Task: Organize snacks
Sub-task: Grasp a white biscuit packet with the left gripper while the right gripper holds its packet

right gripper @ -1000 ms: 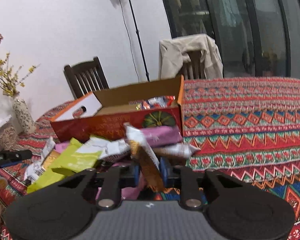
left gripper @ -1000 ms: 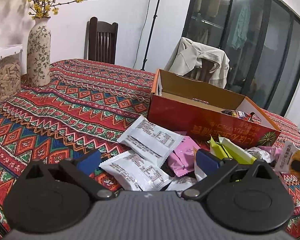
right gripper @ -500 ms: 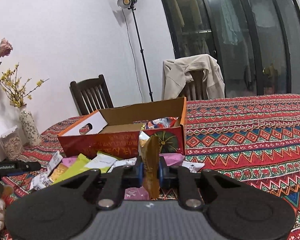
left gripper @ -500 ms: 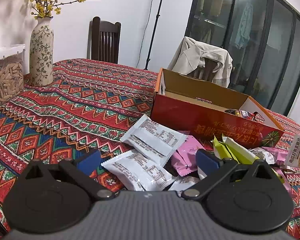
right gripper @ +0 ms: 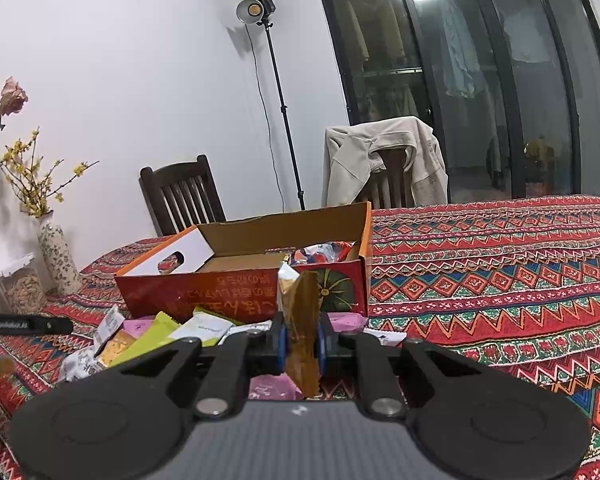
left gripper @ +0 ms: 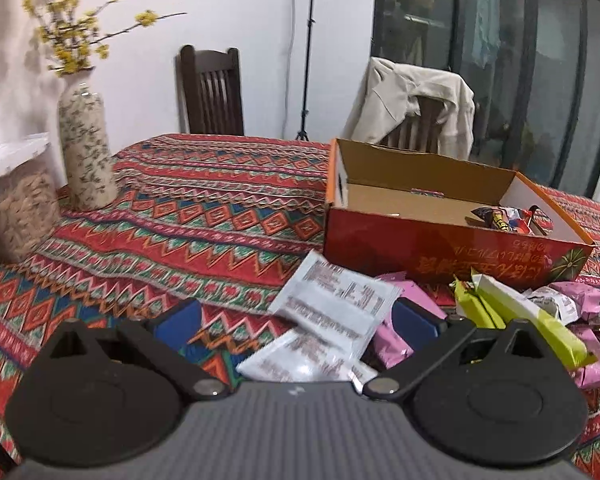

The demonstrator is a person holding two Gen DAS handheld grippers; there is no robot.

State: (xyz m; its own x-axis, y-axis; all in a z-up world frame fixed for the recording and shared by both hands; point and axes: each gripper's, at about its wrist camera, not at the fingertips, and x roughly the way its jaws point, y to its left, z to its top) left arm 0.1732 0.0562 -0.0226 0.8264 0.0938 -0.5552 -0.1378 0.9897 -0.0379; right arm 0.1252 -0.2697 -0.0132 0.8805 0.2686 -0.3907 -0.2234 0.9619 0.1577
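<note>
Transfer of a snack from pile to box is in hand: a gold-brown snack packet (right gripper: pixel 300 336) is pinched upright between the blue pads of the right gripper (right gripper: pixel 300 340), whose fingers (right gripper: pixel 279 342) are pressed hard against its crinkled wrapper, and it is held clear of the patterned counter (right gripper: pixel 500 280), just in front of the red cardboard box (right gripper: pixel 240 292). The box is seen open, with a few bright wrappers already gathered at its right end, while most of the loose snacks (right gripper: pixel 160 332) are left heaped on the cloth against its near wall. The left gripper (left gripper: pixel 296 320) is held over two white sachets (left gripper: pixel 332 304) with its fingers (left gripper: pixel 178 320) spread wide and nothing gripped. By the look of it, the next move calls for the packet to be lifted over the box's front wall and released inside, with care that the limp wrapper is not caught on the rim. Against the frame of a second ago, the packet is seen raised out of the pile and turned from a slant to nearly vertical, the box is viewed from higher up, and the left gripper's wide spread is unchanged, though its view is tilted slightly.
</note>
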